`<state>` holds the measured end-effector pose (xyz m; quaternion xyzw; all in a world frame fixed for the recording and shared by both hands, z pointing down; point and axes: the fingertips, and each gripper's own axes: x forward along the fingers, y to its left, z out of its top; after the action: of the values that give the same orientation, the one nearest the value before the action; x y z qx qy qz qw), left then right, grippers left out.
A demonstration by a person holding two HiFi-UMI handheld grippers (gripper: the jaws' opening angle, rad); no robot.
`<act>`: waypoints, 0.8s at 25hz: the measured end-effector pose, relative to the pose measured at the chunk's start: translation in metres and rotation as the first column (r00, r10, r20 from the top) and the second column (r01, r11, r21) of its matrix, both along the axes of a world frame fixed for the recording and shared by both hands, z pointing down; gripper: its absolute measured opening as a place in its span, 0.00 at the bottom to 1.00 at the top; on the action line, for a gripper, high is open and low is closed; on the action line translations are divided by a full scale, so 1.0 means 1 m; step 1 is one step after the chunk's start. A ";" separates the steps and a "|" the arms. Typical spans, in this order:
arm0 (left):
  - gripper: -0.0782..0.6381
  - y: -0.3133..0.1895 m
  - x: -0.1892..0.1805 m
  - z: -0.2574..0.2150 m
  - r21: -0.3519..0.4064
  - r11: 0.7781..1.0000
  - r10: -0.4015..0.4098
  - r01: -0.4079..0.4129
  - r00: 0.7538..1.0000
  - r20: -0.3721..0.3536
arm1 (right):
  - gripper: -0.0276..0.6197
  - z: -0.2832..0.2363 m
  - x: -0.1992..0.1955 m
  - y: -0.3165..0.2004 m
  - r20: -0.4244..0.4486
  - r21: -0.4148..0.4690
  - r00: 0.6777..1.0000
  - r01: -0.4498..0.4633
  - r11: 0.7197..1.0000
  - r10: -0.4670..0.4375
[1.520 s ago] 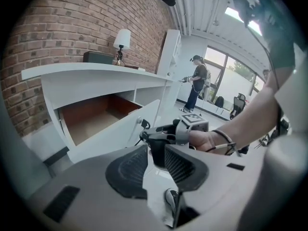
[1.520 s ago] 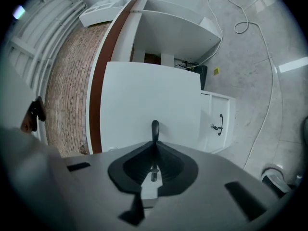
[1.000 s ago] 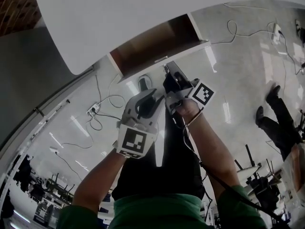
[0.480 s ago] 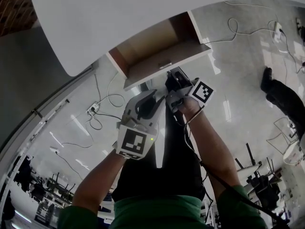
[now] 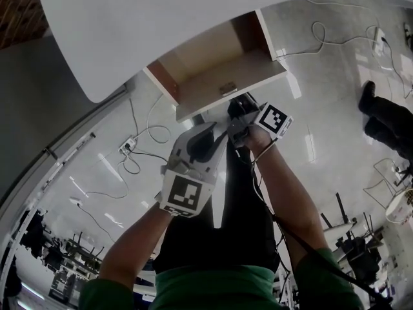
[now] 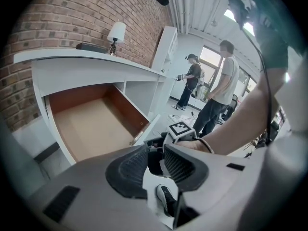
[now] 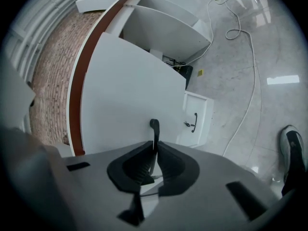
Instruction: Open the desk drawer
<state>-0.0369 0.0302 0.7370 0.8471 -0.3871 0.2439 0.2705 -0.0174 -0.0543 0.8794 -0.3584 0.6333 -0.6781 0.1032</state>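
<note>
From the head, the white desk point(image 5: 193, 18) fills the top. The drawer point(image 5: 213, 60) sticks out from under it at 12 o'clock, and its brown inside shows. A small handle point(image 5: 227, 88) sits on the drawer's white front. The right gripper point(image 5: 236, 103) is at 5 o'clock from the handle, with its tips right at it. The left gripper point(image 5: 216, 134) is just beside the right one, at its 7 o'clock, and is not touching the drawer. White cables point(image 5: 145, 134) lie on the shiny floor at 9 o'clock.

From the left gripper, the jaws are apart and nothing is held between them. A shoe point(image 6: 167, 201) shows through the gap. The open drawer is at 9 o'clock. A lamp point(image 6: 115, 33) stands on the desk at 11 o'clock. Two people point(image 6: 222, 85) stand far off at 1 o'clock.

From the right gripper, the thin black handle stands up in the middle, between the jaws. The jaws are opening, and the pads touch the handle on both sides. The drawer's white front fills the space behind it. A small white cabinet point(image 7: 197, 119) is at 3 o'clock from the handle. A brick wall point(image 7: 53, 66) is at 10 o'clock.
</note>
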 end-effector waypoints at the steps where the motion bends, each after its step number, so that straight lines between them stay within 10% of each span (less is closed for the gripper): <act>1: 0.25 -0.001 0.000 -0.002 0.000 1.000 0.002 -0.002 1.000 -0.001 | 0.09 0.004 0.000 0.003 -0.007 -0.015 1.000 0.000 1.000 0.000; 20: 0.25 -0.043 -0.019 -0.037 0.067 0.995 -0.080 0.080 0.997 -0.006 | 0.05 -0.041 0.050 0.024 -0.087 0.000 0.996 -0.025 1.000 0.025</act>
<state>-0.0558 -0.0128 0.6998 0.8399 -0.4281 0.2185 0.2520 0.0325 -0.0301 0.8379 -0.3954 0.6321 -0.6611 0.0838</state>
